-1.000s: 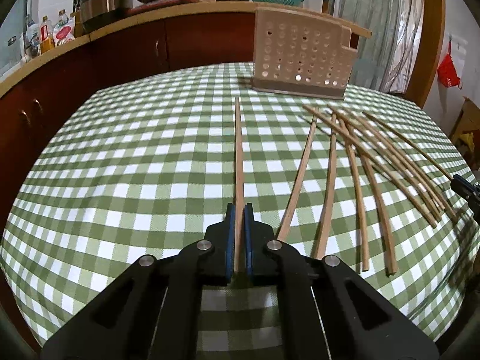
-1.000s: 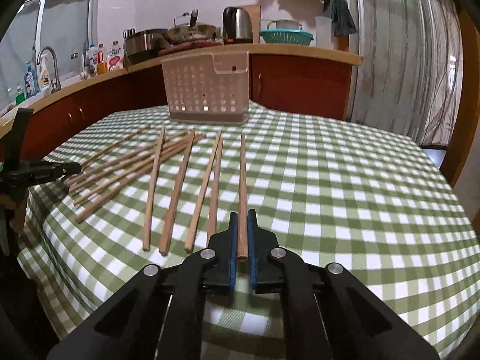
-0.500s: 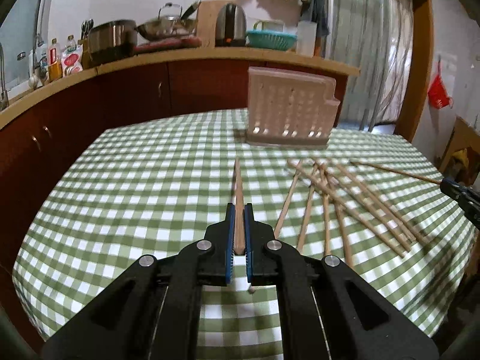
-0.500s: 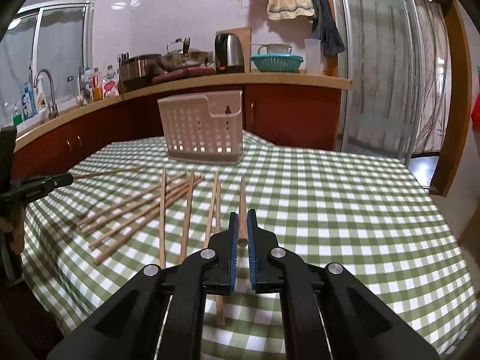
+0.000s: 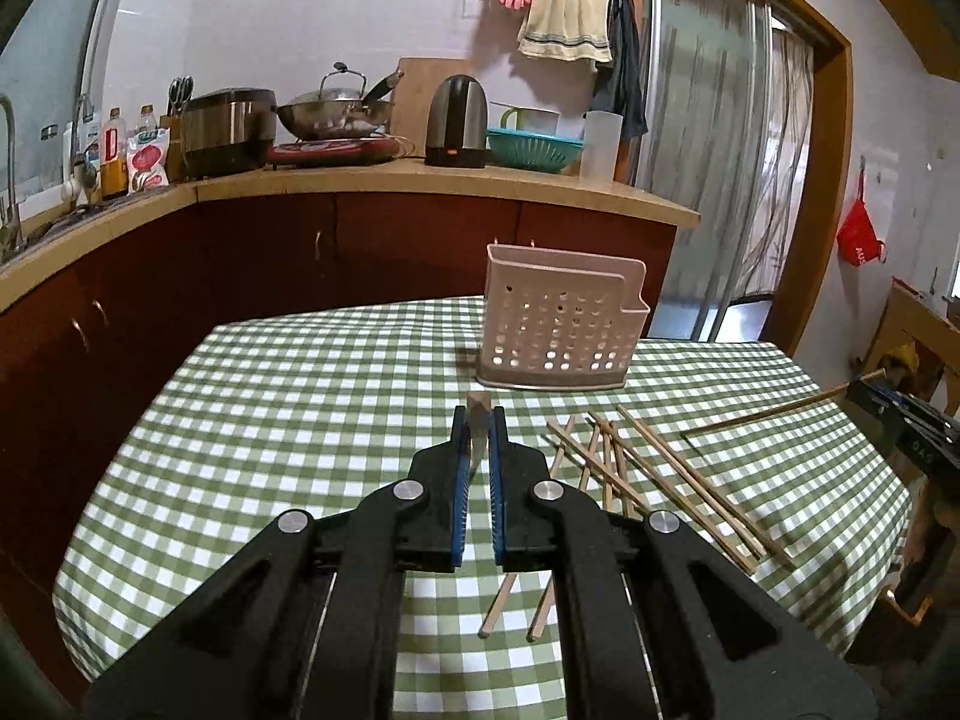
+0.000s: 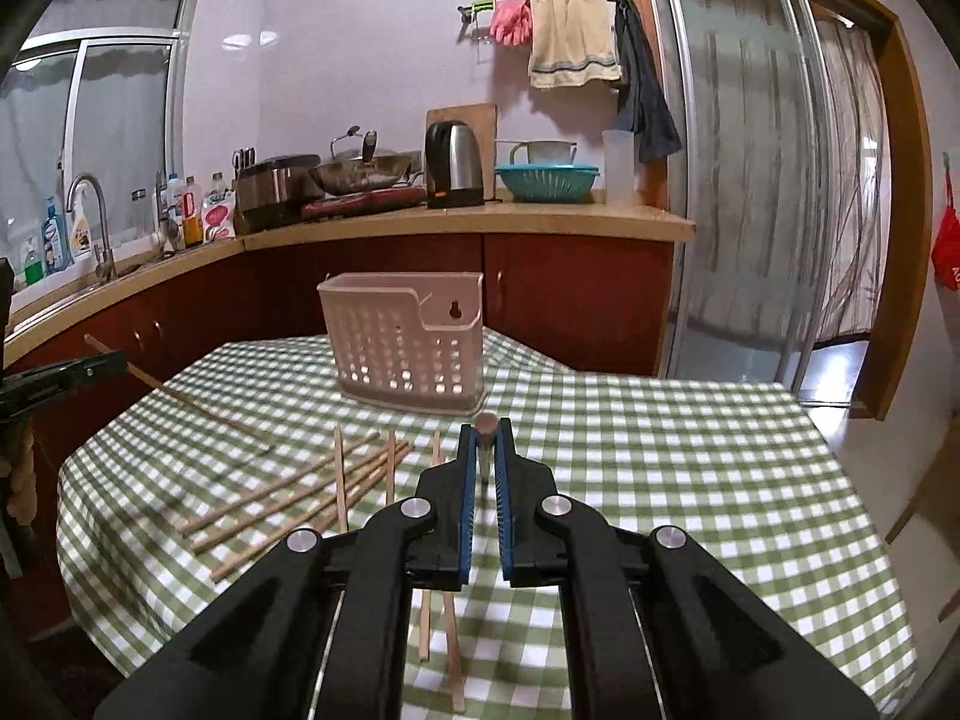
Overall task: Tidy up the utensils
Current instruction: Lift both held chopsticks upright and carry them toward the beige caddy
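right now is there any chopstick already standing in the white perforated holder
No: in the right wrist view the white perforated holder shows nothing sticking out above its rim, and the loose chopsticks lie flat on the checked tablecloth.

The table [image 5: 288, 396] wears a soft cloth with green and white squares, and it looks matt. The sticks [image 5: 690, 480] lying at the lower right of the left wrist view are plain pale wood, dry and not shiny. The basket [image 6: 408, 354] in the middle of the right wrist view is pinkish-white plastic, smooth and full of small holes. The left gripper [image 5: 478, 438] is black matt plastic with blue ribbed pads [image 5: 459, 498] and round silver metal bolts. On the counter, the wok [image 5: 333, 114] and the kettle [image 6: 453, 162] are shiny metal. The cupboard doors [image 6: 576, 300] are dark red and glossy. A cloth towel [image 6: 573, 42] hangs near the top.
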`<state>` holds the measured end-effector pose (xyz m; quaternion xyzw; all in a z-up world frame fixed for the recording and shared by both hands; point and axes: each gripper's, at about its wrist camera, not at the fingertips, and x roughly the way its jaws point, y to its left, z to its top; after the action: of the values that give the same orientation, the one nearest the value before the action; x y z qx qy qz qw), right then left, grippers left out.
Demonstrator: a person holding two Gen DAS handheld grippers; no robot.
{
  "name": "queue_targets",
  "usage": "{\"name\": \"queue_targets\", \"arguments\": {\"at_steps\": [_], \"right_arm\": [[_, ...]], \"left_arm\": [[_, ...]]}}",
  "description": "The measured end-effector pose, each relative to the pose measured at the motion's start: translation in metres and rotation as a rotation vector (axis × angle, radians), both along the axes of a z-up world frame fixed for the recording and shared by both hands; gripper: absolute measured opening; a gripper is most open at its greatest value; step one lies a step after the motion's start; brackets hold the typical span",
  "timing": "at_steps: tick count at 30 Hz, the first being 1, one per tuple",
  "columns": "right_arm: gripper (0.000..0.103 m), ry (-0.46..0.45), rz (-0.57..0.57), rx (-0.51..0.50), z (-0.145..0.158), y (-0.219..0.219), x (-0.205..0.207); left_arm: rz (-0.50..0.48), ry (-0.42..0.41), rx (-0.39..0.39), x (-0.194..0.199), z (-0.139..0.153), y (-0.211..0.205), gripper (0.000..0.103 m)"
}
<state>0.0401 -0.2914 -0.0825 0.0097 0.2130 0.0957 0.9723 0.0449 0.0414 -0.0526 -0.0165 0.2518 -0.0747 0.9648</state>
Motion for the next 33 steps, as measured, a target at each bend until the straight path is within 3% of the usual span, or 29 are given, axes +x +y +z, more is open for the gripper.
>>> {"name": "queue_targets", "arguments": {"at_steps": [10, 23, 29, 33], "right_arm": [[0.007, 0.027, 0.003, 0.011, 0.020, -0.003, 0.042], [0.007, -0.013, 0.004, 0.040, 0.036, 0.002, 0.088], [0.007, -0.076, 0.031, 0.053, 0.062, 0.009, 0.086], [0.007, -0.142, 0.063, 0.079, 0.092, 0.012, 0.093]], "left_arm": [[-0.018, 0.001, 0.035, 0.025, 0.012, -0.002, 0.007], [-0.030, -0.004, 0.001, 0.064, 0.025, 0.003, 0.006], [-0.071, -0.062, -0.019, 0.070, 0.054, -0.002, 0.006], [-0.117, -0.130, -0.040, 0.079, 0.090, -0.008, 0.006]]}}
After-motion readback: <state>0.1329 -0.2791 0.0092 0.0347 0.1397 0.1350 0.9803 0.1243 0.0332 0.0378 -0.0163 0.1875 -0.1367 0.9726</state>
